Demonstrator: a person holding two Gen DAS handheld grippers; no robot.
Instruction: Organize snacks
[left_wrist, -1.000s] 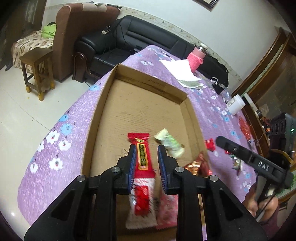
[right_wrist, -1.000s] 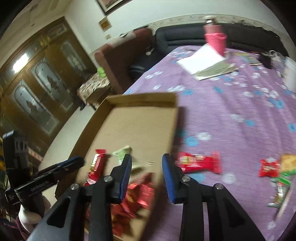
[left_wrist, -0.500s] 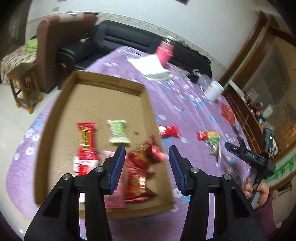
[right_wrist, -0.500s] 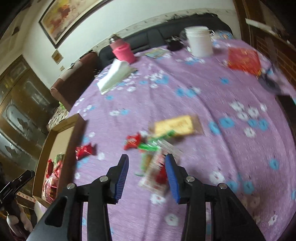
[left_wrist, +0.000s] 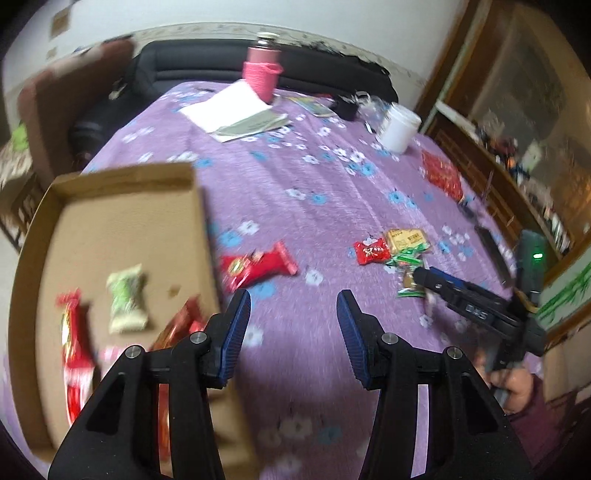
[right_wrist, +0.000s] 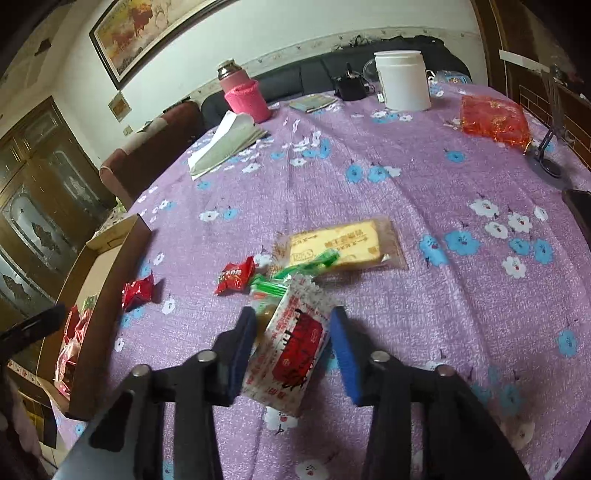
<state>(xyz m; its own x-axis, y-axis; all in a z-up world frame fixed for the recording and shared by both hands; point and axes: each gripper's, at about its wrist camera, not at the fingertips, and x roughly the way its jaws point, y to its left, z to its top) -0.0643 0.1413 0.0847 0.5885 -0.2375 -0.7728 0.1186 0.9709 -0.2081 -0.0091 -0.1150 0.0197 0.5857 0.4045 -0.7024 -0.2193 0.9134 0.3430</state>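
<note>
A shallow cardboard box lies at the table's left and holds several snack packets, among them a green one and a long red one. My left gripper is open and empty above the cloth, right of the box. A red packet lies just ahead of it. My right gripper is open, its jaws either side of a white and red packet on the cloth. A green wrapper, a small red candy and a yellow cake packet lie beyond. The right gripper also shows in the left wrist view.
The table has a purple flowered cloth. At its far side stand a pink-sleeved flask, a white jar, papers and a red bag. A black sofa is behind.
My left gripper has let go of the long red packet in the box, opened and swung right over the cloth. My right gripper has moved from the box edge to the loose snacks.
</note>
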